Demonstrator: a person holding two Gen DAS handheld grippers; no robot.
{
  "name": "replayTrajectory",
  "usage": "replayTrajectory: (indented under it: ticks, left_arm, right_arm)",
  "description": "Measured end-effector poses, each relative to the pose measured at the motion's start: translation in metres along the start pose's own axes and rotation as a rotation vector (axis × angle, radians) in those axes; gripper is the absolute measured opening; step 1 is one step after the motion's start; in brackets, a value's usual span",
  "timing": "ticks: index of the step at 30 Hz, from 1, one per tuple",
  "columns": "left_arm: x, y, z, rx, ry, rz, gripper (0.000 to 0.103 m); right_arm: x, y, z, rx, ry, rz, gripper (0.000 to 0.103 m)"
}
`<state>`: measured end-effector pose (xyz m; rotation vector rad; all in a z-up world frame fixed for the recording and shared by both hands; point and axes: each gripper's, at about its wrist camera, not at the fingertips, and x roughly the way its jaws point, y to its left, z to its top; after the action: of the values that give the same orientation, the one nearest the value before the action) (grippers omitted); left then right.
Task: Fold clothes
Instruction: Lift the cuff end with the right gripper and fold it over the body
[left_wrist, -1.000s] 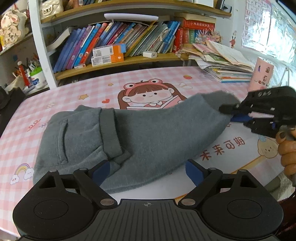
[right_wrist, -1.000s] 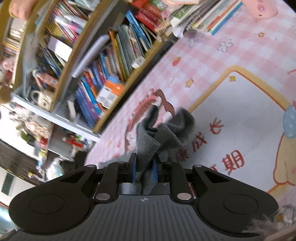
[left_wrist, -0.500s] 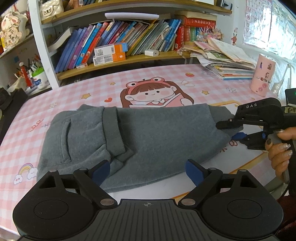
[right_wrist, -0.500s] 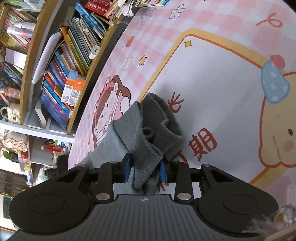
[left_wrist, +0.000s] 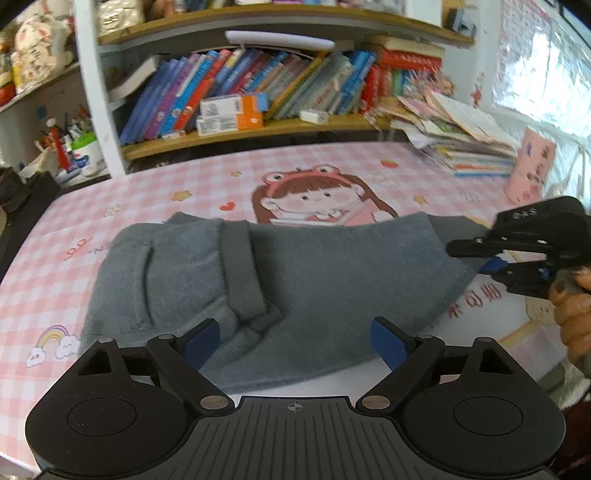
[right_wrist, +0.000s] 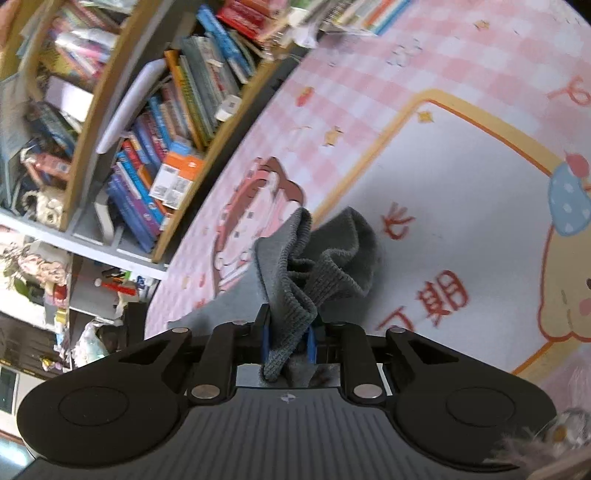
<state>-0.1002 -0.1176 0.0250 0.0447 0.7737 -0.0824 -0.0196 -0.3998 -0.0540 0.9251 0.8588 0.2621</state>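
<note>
Pink tabletop (left_wrist: 147, 192): left gripper (left_wrist: 293, 341) gapes empty over grey trousers (left_wrist: 295, 280); only the right-wrist view shows right gripper (right_wrist: 288, 338) pinching their cuff (right_wrist: 295, 291).

Left tool (left_wrist: 293, 341) gapes wide; right tool (right_wrist: 288, 341) is clamped

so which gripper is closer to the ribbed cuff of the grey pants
Right. The right gripper is shut on the ribbed cuff; the left gripper hangs open at the grey pants' near edge.
</note>
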Motion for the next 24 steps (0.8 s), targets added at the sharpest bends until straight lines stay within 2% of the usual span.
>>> replayTrajectory:
  ticks: [5,9,15,20,24]
  left_arm:
    - [-0.004,0.032,0.005,-0.054,-0.058,0.017,0.091]
    - [-0.011,0.064,0.008,-0.089,-0.106,0.021,0.091]
    - [-0.021,0.121,0.011,-0.158,-0.168,0.030,0.091]
    - [-0.022,0.171,0.006,-0.237,-0.182,0.024,0.091]
    - [-0.025,0.205,-0.002,-0.273,-0.192,0.028,0.091]
  right_arm:
    - [-0.007,0.029,-0.004,-0.051,-0.028,0.038,0.016]
    - [-0.006,0.067,-0.014,-0.104,-0.052,0.075,0.016]
    - [0.009,0.134,-0.052,-0.264,-0.051,0.122,0.016]
    - [0.021,0.190,-0.083,-0.398,-0.051,0.162,0.016]
    - [0.045,0.225,-0.115,-0.517,0.004,0.159,0.016]
